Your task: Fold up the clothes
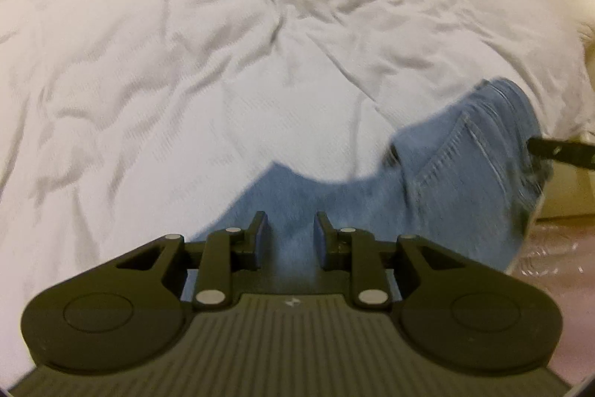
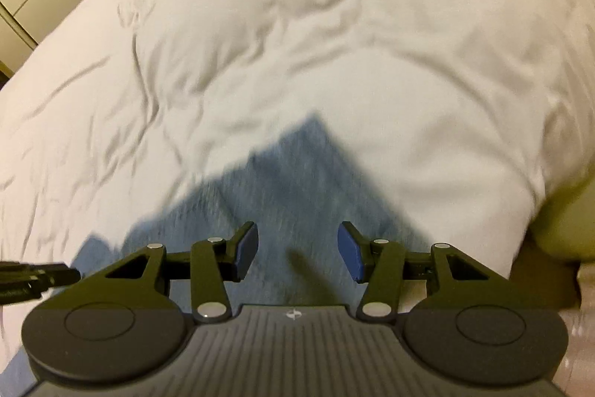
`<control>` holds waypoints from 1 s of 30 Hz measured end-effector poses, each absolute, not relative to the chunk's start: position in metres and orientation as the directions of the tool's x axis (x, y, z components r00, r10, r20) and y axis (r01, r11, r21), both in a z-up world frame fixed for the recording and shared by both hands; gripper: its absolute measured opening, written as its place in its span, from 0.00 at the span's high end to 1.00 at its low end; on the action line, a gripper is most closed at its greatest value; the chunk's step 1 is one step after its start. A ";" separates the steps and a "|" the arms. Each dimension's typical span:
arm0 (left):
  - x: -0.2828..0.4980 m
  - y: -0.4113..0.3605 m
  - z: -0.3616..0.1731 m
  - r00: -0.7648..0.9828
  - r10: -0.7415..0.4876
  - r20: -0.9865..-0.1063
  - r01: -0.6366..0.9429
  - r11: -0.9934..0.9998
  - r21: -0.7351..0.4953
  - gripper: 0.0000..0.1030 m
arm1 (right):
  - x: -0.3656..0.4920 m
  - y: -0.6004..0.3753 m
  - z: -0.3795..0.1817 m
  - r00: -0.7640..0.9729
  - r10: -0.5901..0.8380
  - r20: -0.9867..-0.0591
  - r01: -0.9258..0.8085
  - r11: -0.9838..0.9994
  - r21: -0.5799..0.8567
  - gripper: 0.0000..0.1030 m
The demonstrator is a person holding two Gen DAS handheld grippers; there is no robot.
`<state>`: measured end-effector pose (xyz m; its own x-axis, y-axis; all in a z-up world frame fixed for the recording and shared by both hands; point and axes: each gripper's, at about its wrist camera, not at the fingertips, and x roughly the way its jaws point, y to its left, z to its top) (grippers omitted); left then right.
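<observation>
Over jeans (image 1: 334, 207): both jaws apart, gripping nothing.

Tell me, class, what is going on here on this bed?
A person with a handheld gripper in each hand is working on a pair of blue jeans lying on a white duvet. The left gripper and right gripper are both over the denim with jaws apart, gripping nothing. The jeans look rumpled, not yet neatly folded. Both views are motion-blurred.
</observation>
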<state>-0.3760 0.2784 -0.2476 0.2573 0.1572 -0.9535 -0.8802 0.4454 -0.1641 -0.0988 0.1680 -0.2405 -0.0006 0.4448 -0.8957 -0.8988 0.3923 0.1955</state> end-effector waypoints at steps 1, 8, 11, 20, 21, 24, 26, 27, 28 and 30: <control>-0.377 0.286 -0.251 0.249 0.157 -0.956 -0.889 0.429 -0.161 0.74 | -0.088 0.178 -0.240 -0.001 0.445 -0.895 -0.904 0.383 0.191 0.51; -0.401 0.330 -0.289 0.269 0.056 -0.962 -0.918 0.316 -0.238 0.60 | -0.058 0.216 -0.263 -0.036 0.427 -0.904 -0.883 0.410 0.229 0.42; -0.407 0.339 -0.306 0.350 -0.018 -0.937 -0.901 0.267 -0.342 0.64 | -0.049 0.230 -0.277 -0.121 0.413 -0.903 -0.850 0.427 0.309 0.41; -0.417 0.329 -0.298 0.465 0.071 -0.883 -0.859 0.277 -0.430 1.00 | -0.049 0.212 -0.268 -0.089 0.493 -0.865 -0.875 0.377 0.305 0.85; -0.422 0.329 -0.300 0.469 0.097 -0.878 -0.866 0.247 -0.435 0.99 | -0.045 0.204 -0.277 -0.067 0.493 -0.867 -0.859 0.414 0.302 0.86; -0.426 0.328 -0.310 0.459 0.142 -0.877 -0.880 0.211 -0.426 0.99 | -0.042 0.196 -0.305 -0.041 0.492 -0.870 -0.834 0.463 0.301 0.86; -0.419 0.328 -0.311 0.431 0.173 -0.886 -0.890 0.243 -0.386 0.99 | -0.045 0.202 -0.307 -0.022 0.500 -0.865 -0.837 0.463 0.290 0.83; -0.417 0.328 -0.310 0.423 0.192 -0.886 -0.894 0.248 -0.373 0.99 | -0.047 0.206 -0.305 -0.013 0.499 -0.866 -0.842 0.462 0.279 0.81; -0.416 0.329 -0.309 0.414 0.212 -0.885 -0.898 0.252 -0.360 0.99 | -0.049 0.210 -0.303 0.000 0.497 -0.868 -0.850 0.457 0.262 0.79; -0.422 0.330 -0.297 0.362 0.291 -0.885 -0.925 0.226 -0.304 1.00 | -0.056 0.215 -0.291 0.050 0.489 -0.871 -0.888 0.420 0.185 0.62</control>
<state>-0.4223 0.3304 -0.2969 0.3624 0.2914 -0.8853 -0.9254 0.2258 -0.3045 -0.0562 0.2150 -0.2914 0.0500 0.4888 -0.8709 -0.8884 0.4202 0.1848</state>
